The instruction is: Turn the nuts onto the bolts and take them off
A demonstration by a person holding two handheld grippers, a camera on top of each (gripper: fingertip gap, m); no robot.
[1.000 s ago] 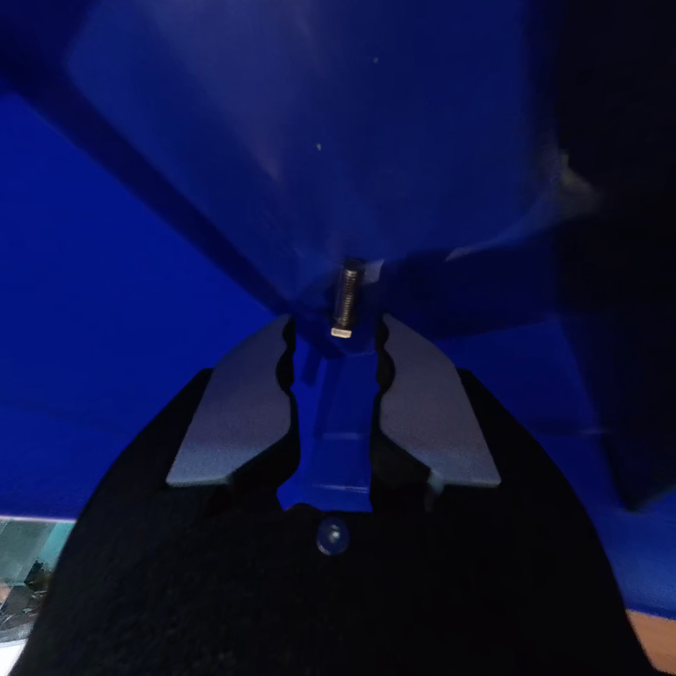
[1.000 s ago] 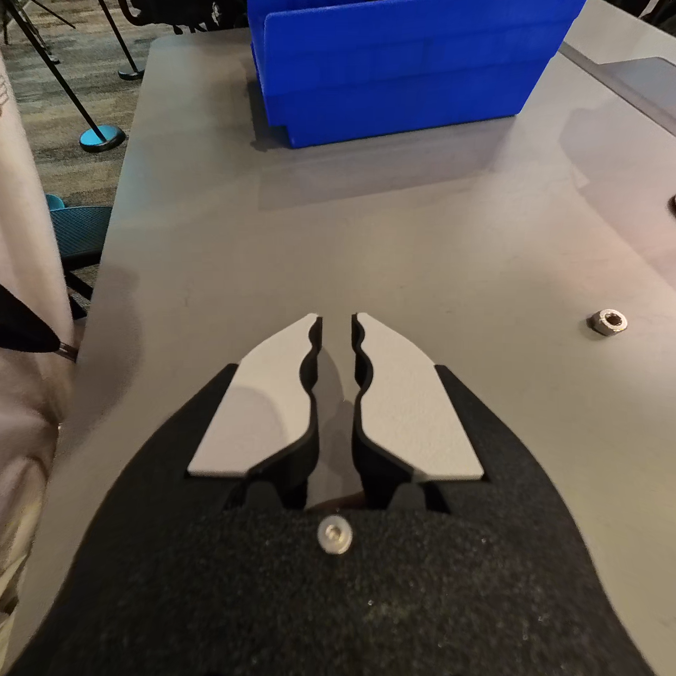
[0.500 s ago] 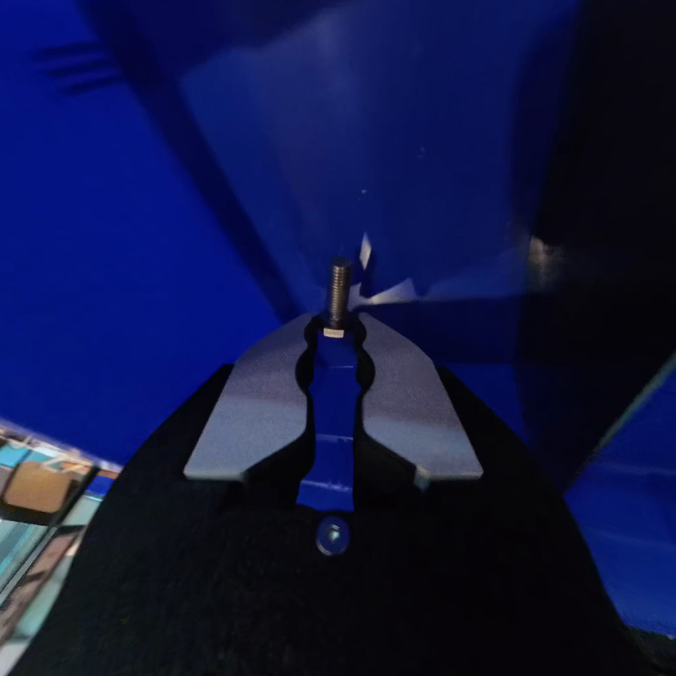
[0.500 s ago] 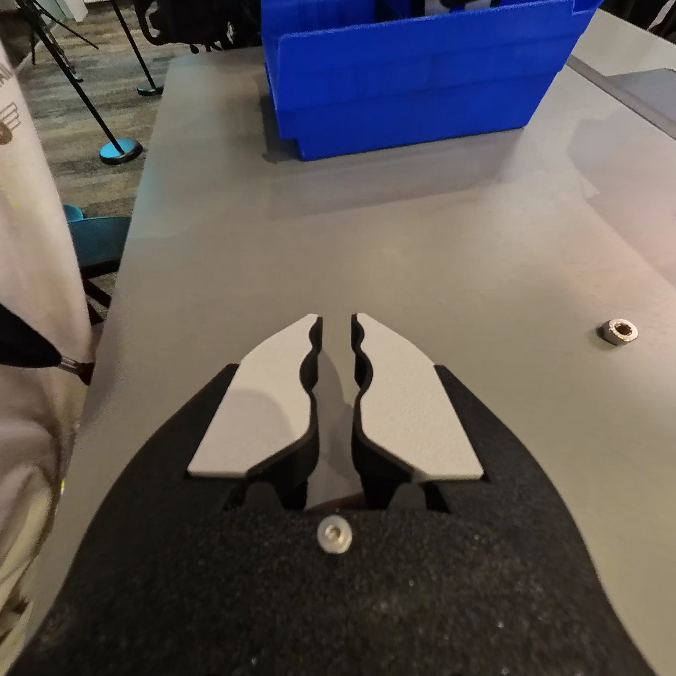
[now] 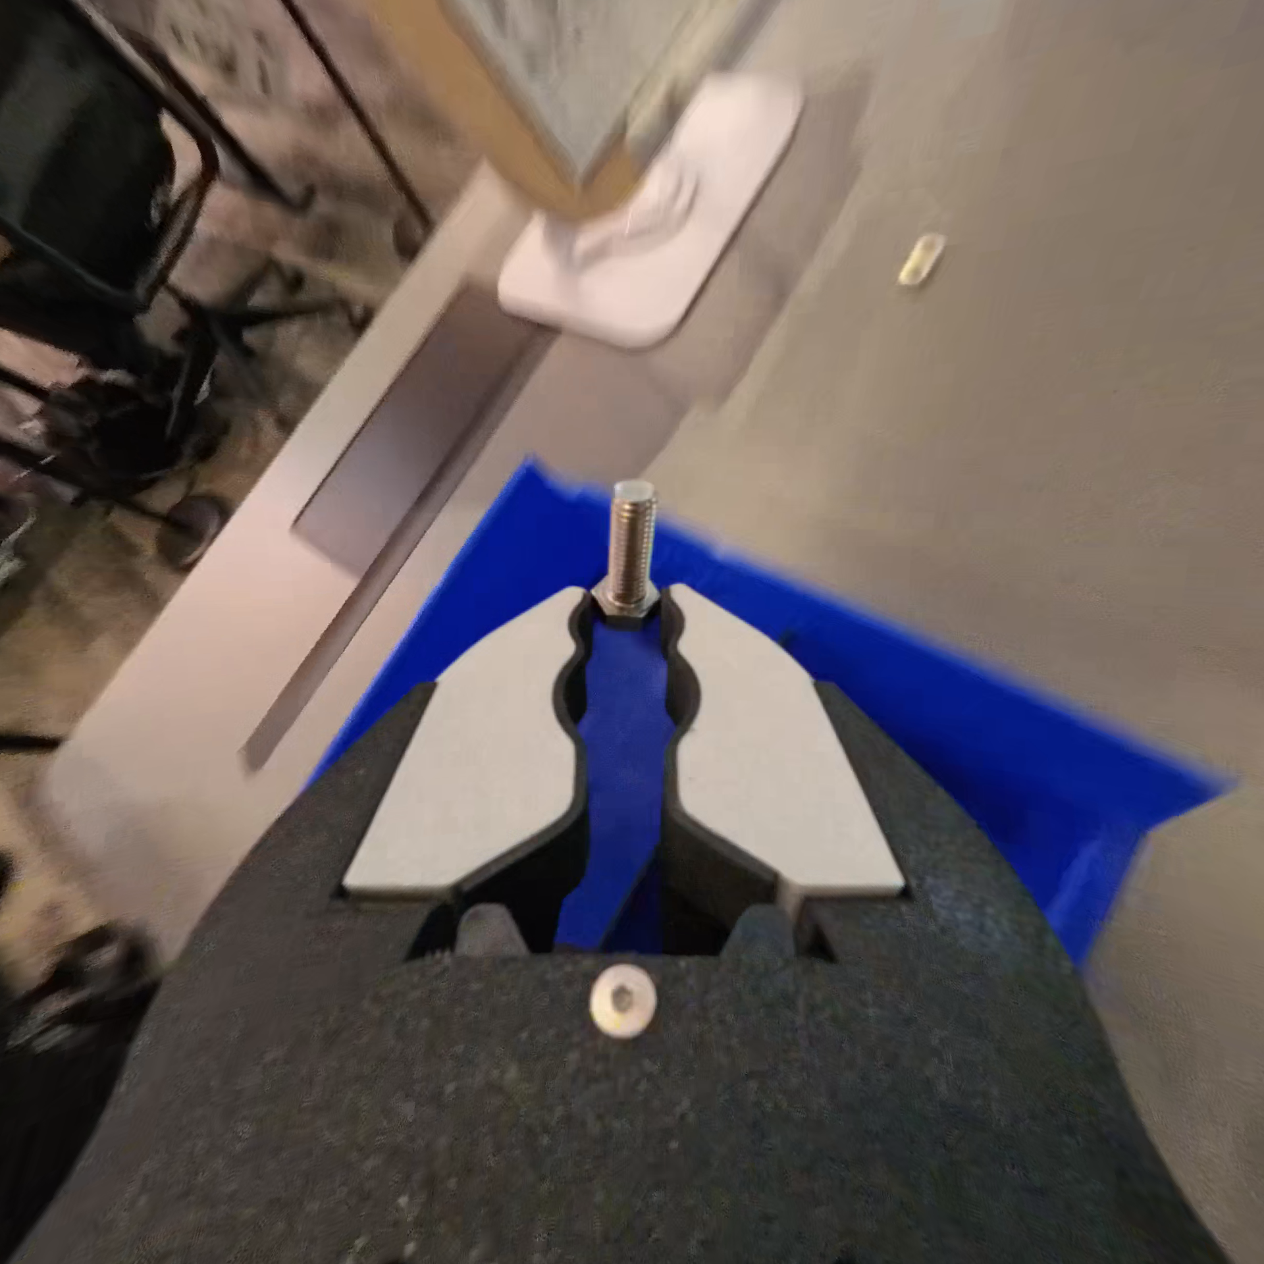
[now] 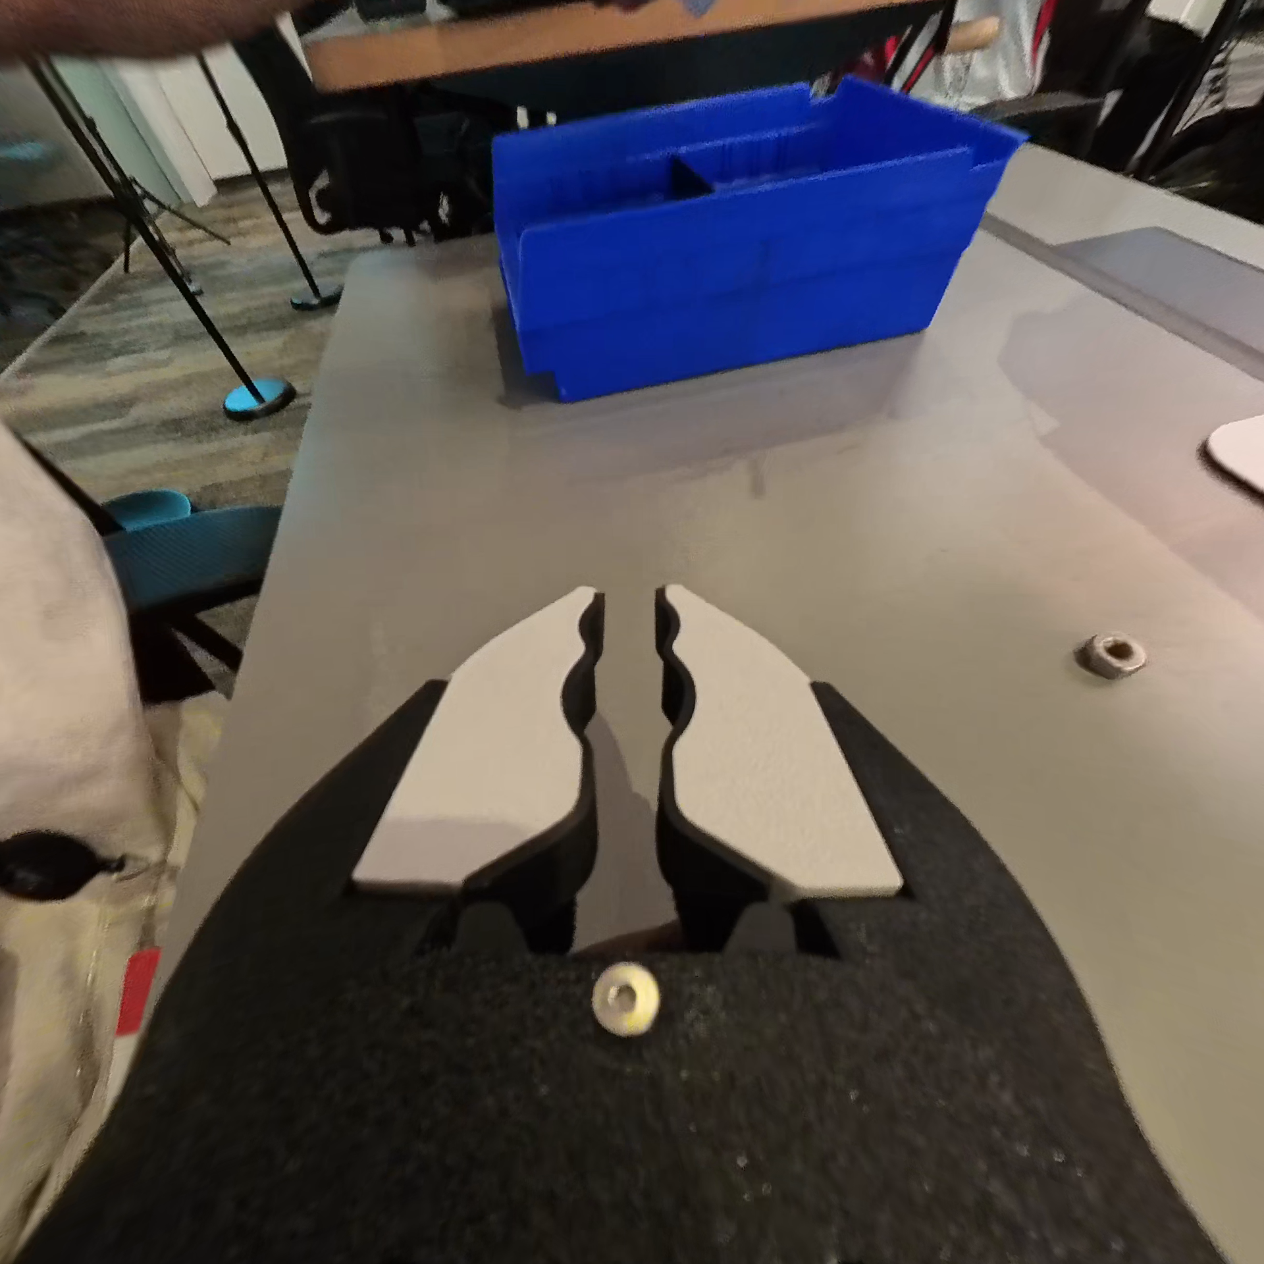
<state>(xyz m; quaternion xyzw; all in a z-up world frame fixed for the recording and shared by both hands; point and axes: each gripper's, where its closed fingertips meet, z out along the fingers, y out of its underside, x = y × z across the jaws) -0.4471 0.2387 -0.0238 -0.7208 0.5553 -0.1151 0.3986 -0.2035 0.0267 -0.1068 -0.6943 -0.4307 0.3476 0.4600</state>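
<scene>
The bolt (image 5: 633, 547) is clamped by its hex head at the tips of the left gripper (image 5: 626, 602), thread pointing forward, above the blue bin (image 5: 957, 718). Only the right wrist view shows the nut (image 6: 1109, 655), lying on the grey table (image 6: 821, 513) to the right of the right gripper (image 6: 629, 598), whose jaws stand slightly apart, empty. The bin has a divider; its contents are unclear.

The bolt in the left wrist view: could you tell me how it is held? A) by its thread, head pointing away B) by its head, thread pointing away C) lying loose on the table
B: the left gripper pinches the bolt at its hex head, thread pointing away.
</scene>
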